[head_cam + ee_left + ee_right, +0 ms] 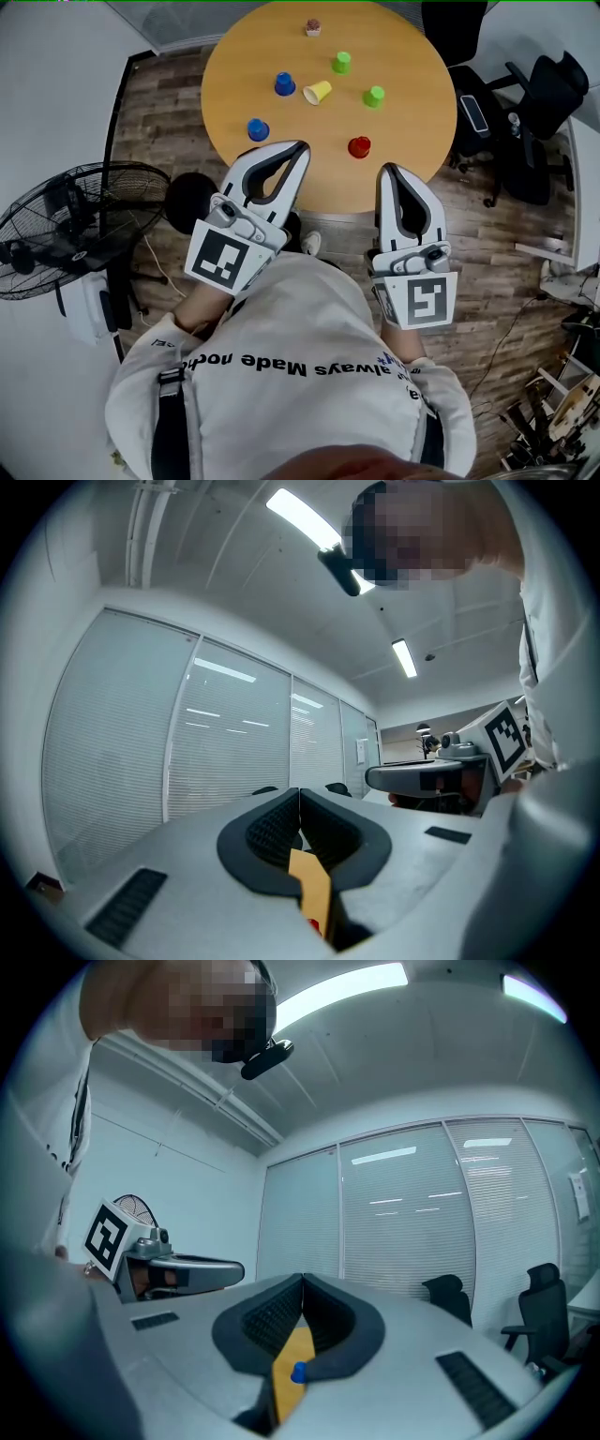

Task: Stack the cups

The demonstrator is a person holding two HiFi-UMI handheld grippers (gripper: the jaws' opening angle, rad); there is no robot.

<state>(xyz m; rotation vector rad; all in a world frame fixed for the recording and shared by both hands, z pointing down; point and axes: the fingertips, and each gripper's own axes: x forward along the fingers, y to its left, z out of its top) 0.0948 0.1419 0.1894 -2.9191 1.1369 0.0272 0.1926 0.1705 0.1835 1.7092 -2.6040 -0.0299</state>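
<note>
Several small cups stand on the round wooden table [412, 56]: two blue cups [284, 84] [258, 129], two green cups [341, 63] [374, 96] and a red cup [359, 146]. A yellow cup [317, 92] lies on its side among them. My left gripper [302, 144] is shut and empty, its tip over the table's near edge beside the nearer blue cup. My right gripper [386, 168], also shut and empty, hovers at the near edge just right of the red cup. Through the right gripper's [302, 1279] gap a blue cup [298, 1372] shows; the left gripper [299, 791] shows only wood.
A small brownish object [313, 27] sits at the table's far side. A standing fan [66, 225] is on the floor at the left. Black office chairs [539, 103] crowd the right side. Cables and clutter [553, 403] lie at the lower right.
</note>
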